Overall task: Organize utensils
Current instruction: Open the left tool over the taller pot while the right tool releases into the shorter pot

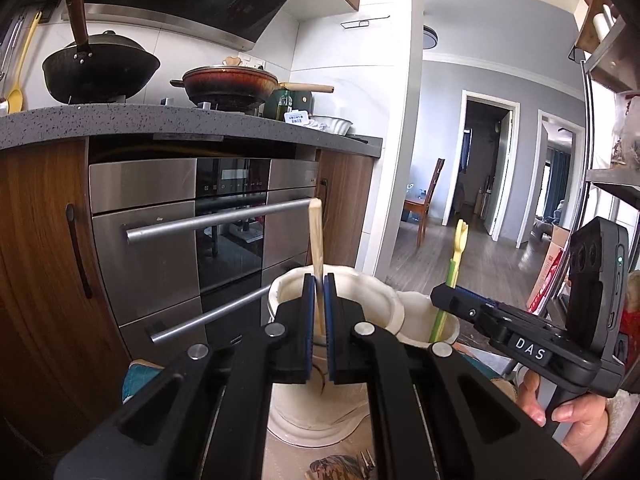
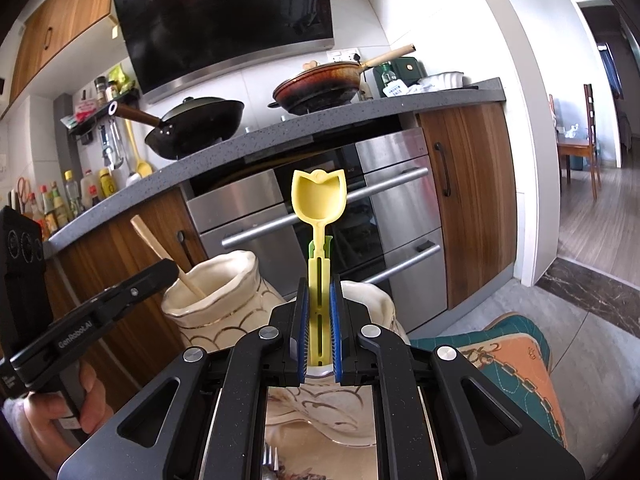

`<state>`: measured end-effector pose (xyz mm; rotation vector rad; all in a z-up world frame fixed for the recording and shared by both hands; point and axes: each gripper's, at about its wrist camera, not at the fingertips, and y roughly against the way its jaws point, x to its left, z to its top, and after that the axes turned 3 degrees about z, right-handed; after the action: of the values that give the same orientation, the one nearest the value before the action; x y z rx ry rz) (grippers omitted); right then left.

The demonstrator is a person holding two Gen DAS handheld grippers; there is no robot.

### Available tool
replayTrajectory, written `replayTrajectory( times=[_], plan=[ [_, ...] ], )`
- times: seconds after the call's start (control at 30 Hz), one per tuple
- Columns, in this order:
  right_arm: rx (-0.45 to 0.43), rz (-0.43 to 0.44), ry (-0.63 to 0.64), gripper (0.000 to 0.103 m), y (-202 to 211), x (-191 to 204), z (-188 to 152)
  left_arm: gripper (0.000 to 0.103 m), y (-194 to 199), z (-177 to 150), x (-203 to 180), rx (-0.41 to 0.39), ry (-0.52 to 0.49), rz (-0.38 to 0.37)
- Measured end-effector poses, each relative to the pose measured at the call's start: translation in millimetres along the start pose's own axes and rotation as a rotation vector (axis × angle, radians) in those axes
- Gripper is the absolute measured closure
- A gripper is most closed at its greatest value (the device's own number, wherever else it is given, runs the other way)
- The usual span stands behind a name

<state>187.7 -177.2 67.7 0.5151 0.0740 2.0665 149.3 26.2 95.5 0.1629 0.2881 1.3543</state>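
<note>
My left gripper [image 1: 319, 280] is shut on a flat wooden stick [image 1: 316, 236] that stands upright in a cream vase [image 1: 376, 300]. The stick's lower end dips inside the vase mouth. My right gripper [image 2: 320, 284] is shut on the handle of a yellow tulip-shaped spoon [image 2: 318, 200], bowl end up, over a second cream vase [image 2: 376, 300]. In the left wrist view the right gripper [image 1: 442, 294] holds that spoon [image 1: 460, 240] above the second vase [image 1: 416, 304]. From the right wrist the left gripper [image 2: 168, 270], the stick [image 2: 152, 240] and the first vase [image 2: 240, 280] are at the left.
Both vases stand side by side on a patterned cloth, with fork tines [image 1: 366, 462] near the front edge. Behind them are a steel oven [image 1: 180, 220] and a grey counter [image 2: 360, 116] with two woks. A cushioned seat [image 2: 500, 360] lies to the right.
</note>
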Motion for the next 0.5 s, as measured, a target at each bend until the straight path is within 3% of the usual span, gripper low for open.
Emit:
replayTrajectory(
  times=[0.03, 0.07, 0.13, 0.3, 0.4, 0.5],
  plan=[
    [0.002, 0.002, -0.002, 0.092, 0, 0, 0, 0.09, 1, 1, 0, -0.005, -0.004, -0.002],
    [0.005, 0.003, -0.004, 0.092, 0, 0, 0, 0.076, 3, 1, -1, -0.01, -0.01, 0.002],
    [0.012, 0.002, -0.011, 0.092, -2, -2, 0, 0.061, 6, 2, -2, -0.023, -0.015, 0.011],
    [0.033, -0.012, -0.02, 0.091, -7, -5, 1, 0.056, 10, 3, -1, -0.036, -0.019, 0.038],
    [0.021, -0.018, -0.016, 0.08, -5, -5, 2, 0.055, 10, 3, 5, -0.031, -0.003, 0.044],
    [0.011, -0.031, -0.017, 0.079, -3, -6, 1, 0.054, 10, 1, 11, -0.021, 0.016, 0.048]
  ],
)
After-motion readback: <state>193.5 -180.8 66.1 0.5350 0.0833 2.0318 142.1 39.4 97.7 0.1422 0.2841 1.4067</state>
